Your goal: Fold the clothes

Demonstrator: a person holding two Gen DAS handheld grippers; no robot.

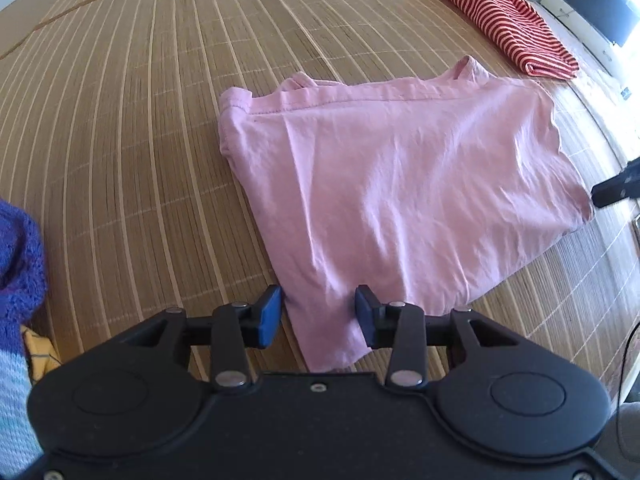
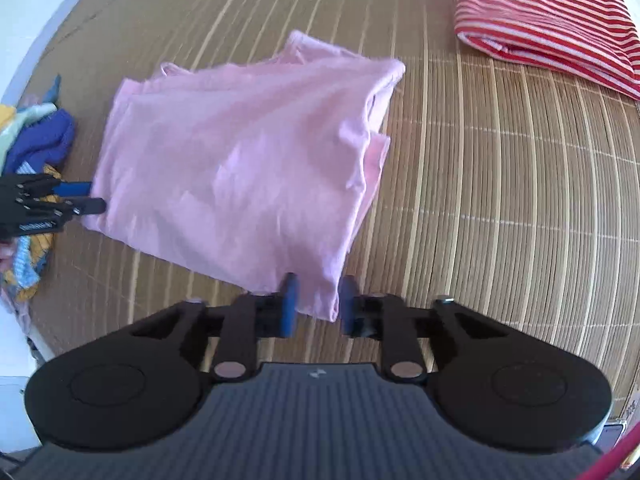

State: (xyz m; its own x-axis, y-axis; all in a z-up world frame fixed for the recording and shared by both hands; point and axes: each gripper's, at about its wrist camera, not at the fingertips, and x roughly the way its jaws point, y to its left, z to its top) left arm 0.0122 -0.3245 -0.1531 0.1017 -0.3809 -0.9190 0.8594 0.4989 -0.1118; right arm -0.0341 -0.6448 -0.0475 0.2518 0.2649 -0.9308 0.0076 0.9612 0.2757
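A pink garment (image 1: 400,168) lies folded into a rough rectangle on the bamboo mat (image 1: 120,120). My left gripper (image 1: 319,312) stands open over its near left corner, with a tongue of pink cloth lying loose between the blue pads. My right gripper (image 2: 319,301) is open too, astride the near right corner of the pink garment (image 2: 240,168), and the pads are not pressing it. In the right wrist view the left gripper (image 2: 96,197) shows at the garment's left edge. One right finger (image 1: 616,189) pokes in by the right edge in the left wrist view.
A folded red-and-white striped garment (image 1: 504,20) (image 2: 552,20) lies on the mat beyond the pink one, to the right. A pile of mixed clothes, blue on top (image 1: 20,248) (image 2: 36,140), sits at the left. The mat's edge and a pale floor show far left.
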